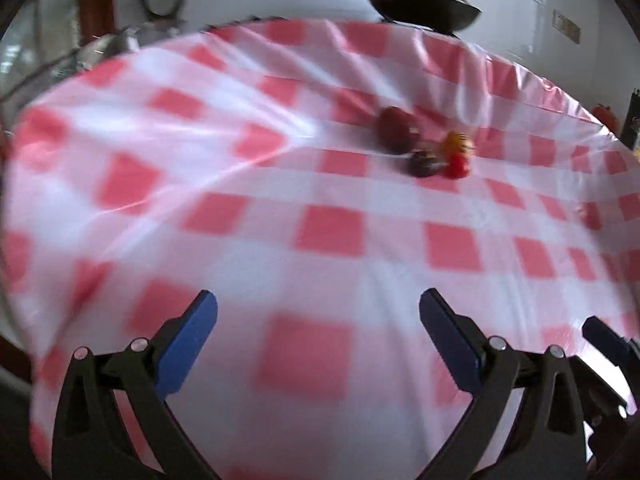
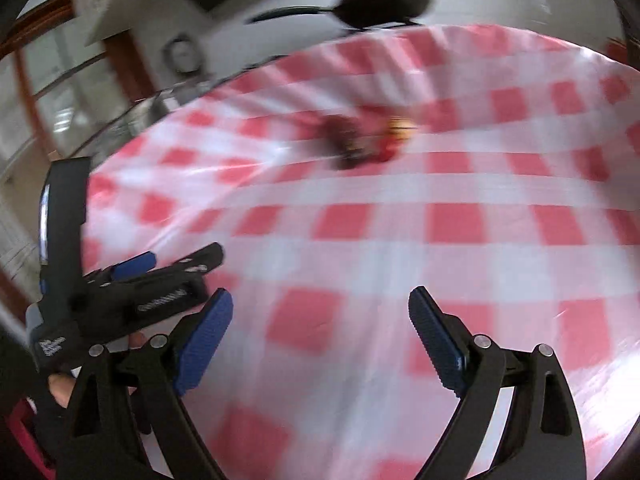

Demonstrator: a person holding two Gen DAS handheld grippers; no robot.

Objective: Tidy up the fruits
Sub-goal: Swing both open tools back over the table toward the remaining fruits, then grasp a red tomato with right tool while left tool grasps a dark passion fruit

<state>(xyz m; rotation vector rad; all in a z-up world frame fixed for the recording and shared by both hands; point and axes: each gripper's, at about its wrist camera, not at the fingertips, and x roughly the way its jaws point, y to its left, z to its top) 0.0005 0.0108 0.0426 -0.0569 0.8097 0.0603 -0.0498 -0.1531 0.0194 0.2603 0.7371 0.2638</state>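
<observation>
Over the checked surface (image 1: 320, 208), our left gripper (image 1: 318, 344) and right gripper (image 2: 320, 340) hang empty, fingers spread wide, as the fruits (image 1: 426, 148), perhaps four through the blur, cluster far right; we should slow before reaching.

The cloth (image 1: 320, 208) is checked in red and white. Among the fruits, a dark red (image 1: 396, 130), a purplish-black (image 1: 422, 163), an orange-yellow (image 1: 456, 142) and a bright red (image 1: 456, 166) are seen. The pan (image 1: 424, 0) is black; blue pads (image 1: 188, 344) are borne by black grippers.
</observation>
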